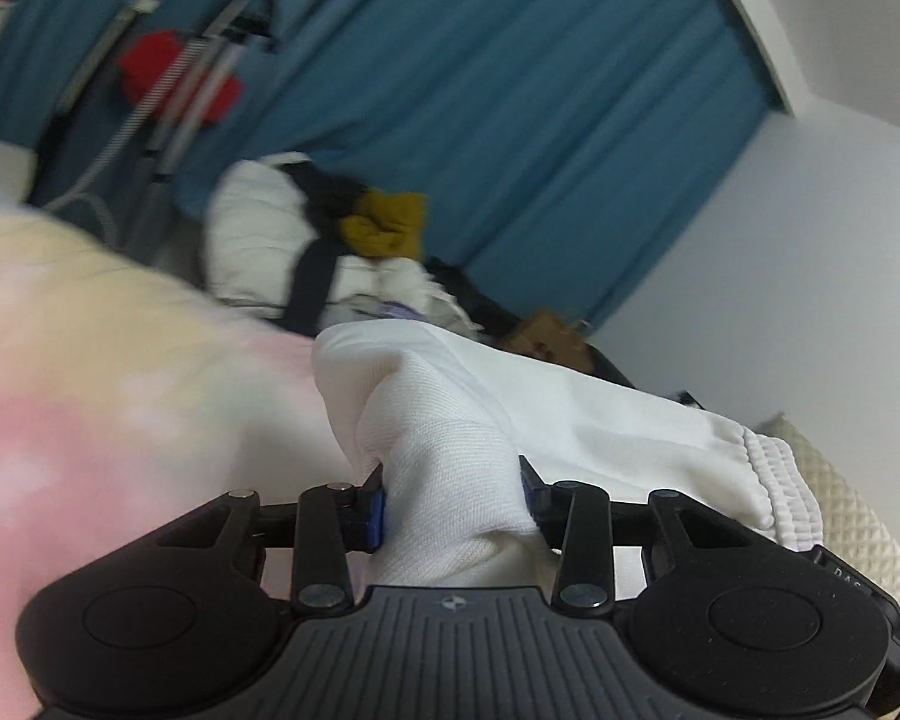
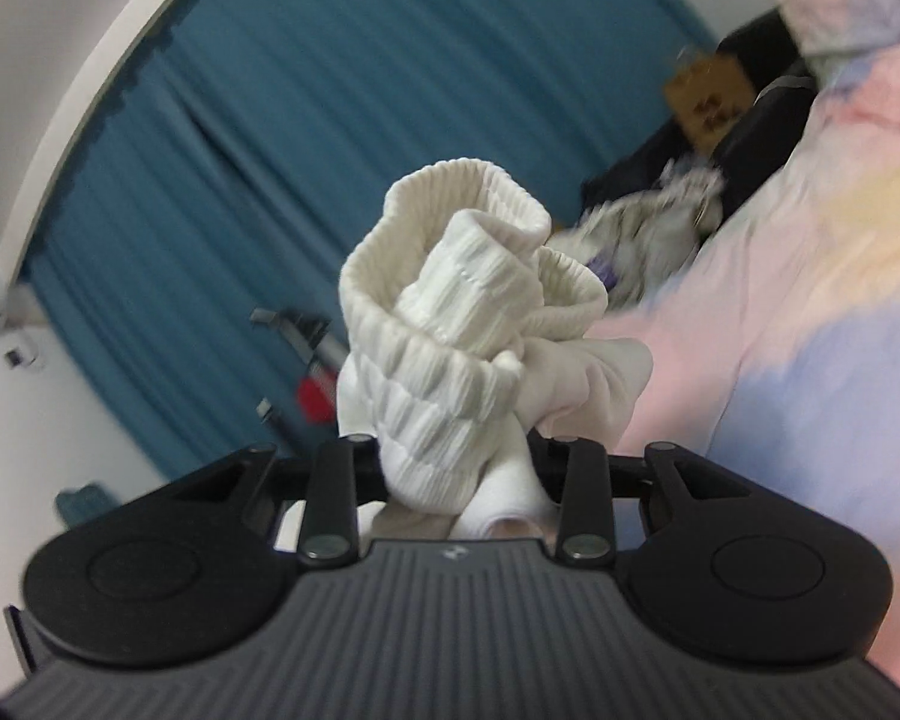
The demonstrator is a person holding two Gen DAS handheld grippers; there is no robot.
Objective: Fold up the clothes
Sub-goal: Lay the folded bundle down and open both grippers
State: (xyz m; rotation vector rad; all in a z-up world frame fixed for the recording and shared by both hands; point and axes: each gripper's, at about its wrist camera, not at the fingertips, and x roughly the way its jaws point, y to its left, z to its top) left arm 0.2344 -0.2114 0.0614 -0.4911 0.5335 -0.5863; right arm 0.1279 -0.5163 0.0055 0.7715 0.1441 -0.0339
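1. We see the left gripper [image 1: 453, 507] with its fingers closed partway on a bunch of white garment [image 1: 546, 420]; the blue pads [image 1: 377, 513] press into the cloth from both sides.
2. The garment runs from the left fingers up and to the right in the left wrist view, ending in a ribbed elastic band [image 1: 774, 480] at the right edge.
3. We see the right gripper [image 2: 456, 474] clamped partway on the ribbed end of the same kind of white cloth [image 2: 468, 300]; its fingers are mostly hidden by the fabric bunched between them.
4. The ribbed cloth stands up above the right fingers in a crumpled roll, held in the air in front of the blue curtain [image 2: 330, 90].
5. Pastel pink, yellow and lilac fabric [image 1: 90, 372] fills the left side of the left view and the right side of the right view [image 2: 810, 300]; we cannot tell what it is.
6. Behind, a pile of clothes [image 1: 330, 246] with a mustard piece [image 1: 384, 225] lies by the curtain.
7. A metal stand with something red [image 1: 168, 78] is near the curtain, blurred.
8. A white wall [image 1: 780, 270] is on the right of the left view.
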